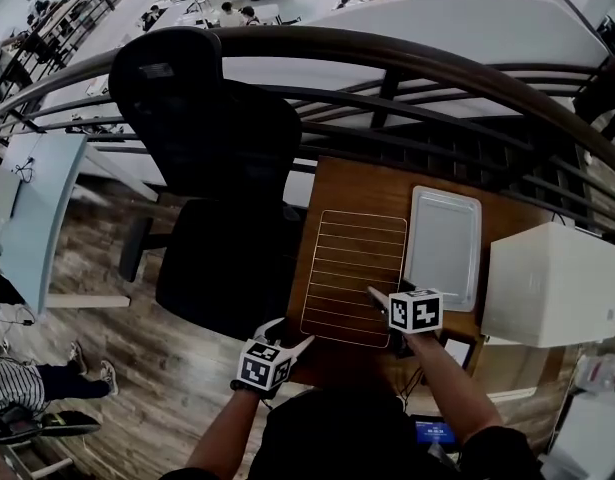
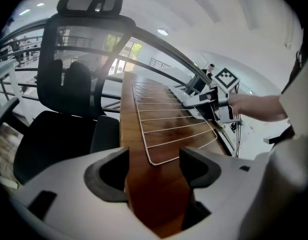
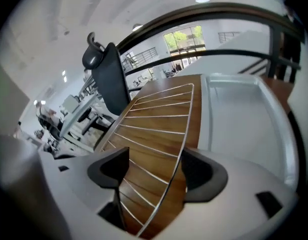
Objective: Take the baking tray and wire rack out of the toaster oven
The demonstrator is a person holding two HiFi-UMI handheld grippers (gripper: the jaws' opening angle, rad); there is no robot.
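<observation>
The wire rack (image 1: 352, 276) lies flat on the wooden table (image 1: 347, 183), and the silver baking tray (image 1: 442, 246) lies flat just to its right. My right gripper (image 1: 379, 301) is open over the rack's near right corner. In the right gripper view the rack's right edge wire (image 3: 186, 126) runs between the open jaws of that gripper (image 3: 156, 166), and neither pad presses on it. The tray (image 3: 239, 114) shows beside it. My left gripper (image 1: 285, 335) is open and empty, just off the rack's near left corner (image 2: 151, 160).
The white toaster oven (image 1: 552, 283) stands at the table's right end, beside the tray. A black office chair (image 1: 212, 168) sits against the table's left side. A dark curved railing (image 1: 407, 58) runs behind the table. A small dark device (image 1: 457, 348) lies by the near edge.
</observation>
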